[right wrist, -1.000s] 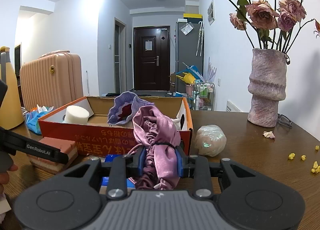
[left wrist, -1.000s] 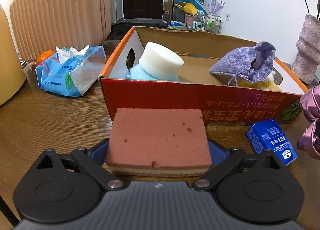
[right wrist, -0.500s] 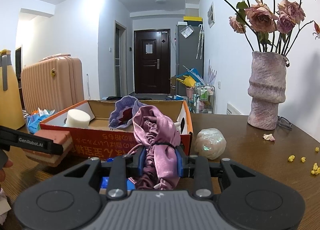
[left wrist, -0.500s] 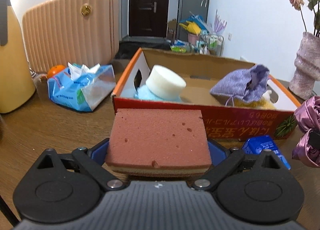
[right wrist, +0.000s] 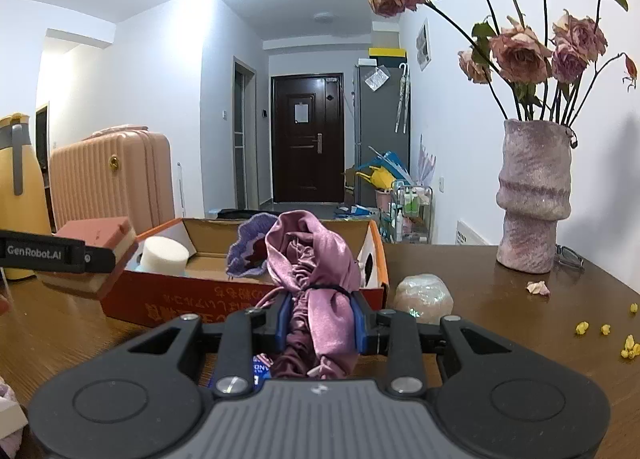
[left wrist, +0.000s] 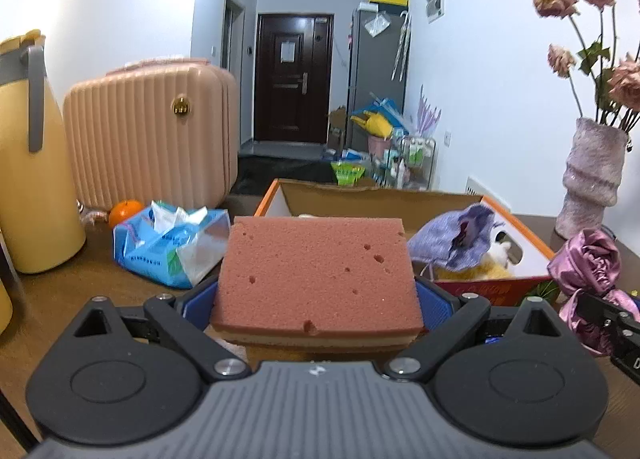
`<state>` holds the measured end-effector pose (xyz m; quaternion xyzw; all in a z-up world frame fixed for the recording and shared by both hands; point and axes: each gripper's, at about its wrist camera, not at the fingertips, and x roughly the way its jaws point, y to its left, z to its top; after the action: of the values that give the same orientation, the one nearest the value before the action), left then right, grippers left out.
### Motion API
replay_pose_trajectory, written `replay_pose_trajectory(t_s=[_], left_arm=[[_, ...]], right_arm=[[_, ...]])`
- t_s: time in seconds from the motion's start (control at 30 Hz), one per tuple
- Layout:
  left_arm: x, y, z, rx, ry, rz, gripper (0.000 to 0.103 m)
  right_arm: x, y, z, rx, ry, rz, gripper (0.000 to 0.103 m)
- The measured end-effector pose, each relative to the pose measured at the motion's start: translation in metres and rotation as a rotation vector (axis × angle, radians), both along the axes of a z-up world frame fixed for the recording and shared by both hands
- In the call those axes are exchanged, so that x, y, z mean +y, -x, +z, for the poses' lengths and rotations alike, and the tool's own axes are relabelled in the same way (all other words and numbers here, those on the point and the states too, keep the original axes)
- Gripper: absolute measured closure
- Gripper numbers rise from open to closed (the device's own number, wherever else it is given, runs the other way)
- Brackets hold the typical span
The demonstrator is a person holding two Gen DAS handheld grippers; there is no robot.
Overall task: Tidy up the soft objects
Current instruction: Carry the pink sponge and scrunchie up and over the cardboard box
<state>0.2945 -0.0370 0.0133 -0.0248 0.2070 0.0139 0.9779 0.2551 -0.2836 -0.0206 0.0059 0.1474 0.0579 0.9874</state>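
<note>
My left gripper (left wrist: 318,299) is shut on a reddish-brown sponge (left wrist: 316,271) and holds it in the air before the near left wall of the red cardboard box (left wrist: 500,291). In the right wrist view the sponge (right wrist: 96,243) hangs left of the box (right wrist: 192,299). My right gripper (right wrist: 320,323) is shut on a pink satin scrunchie (right wrist: 316,283), raised in front of the box's right half. The box holds a white foam cylinder (right wrist: 165,258) and a purple knit pouch (left wrist: 456,237).
A blue tissue pack (left wrist: 168,243), an orange (left wrist: 125,211), a yellow jug (left wrist: 32,163) and a pink suitcase (left wrist: 148,131) are on the left. A vase of dried roses (right wrist: 532,199), a pale wrapped ball (right wrist: 424,295) and scattered petals (right wrist: 538,287) are on the right.
My left gripper has lifted the sponge from the table up to box-rim height. The right gripper, with the scrunchie, has risen a little.
</note>
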Motion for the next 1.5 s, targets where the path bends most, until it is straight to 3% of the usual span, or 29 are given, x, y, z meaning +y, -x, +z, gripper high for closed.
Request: replay_pose_trajectory(t_s=[0.5,1.07,1.5], left_arm=[[-0.018,0.014,0.040,-0.149,0.048,-0.047,0.004],[-0.023,-0.020,0.056,-0.158,0.108,-0.036,0.004],[-0.023,-0.060,0.049,-0.140,0.090,-0.007,0.004]], right_arm=[[0.012,0.003,0.021,-0.088,-0.006,0.013,0.073],[0.021,-0.027,0.039,-0.122,-0.030,-0.004,0.073],[0.028,-0.072,0.043,-0.109,-0.032,-0.004,0.073]])
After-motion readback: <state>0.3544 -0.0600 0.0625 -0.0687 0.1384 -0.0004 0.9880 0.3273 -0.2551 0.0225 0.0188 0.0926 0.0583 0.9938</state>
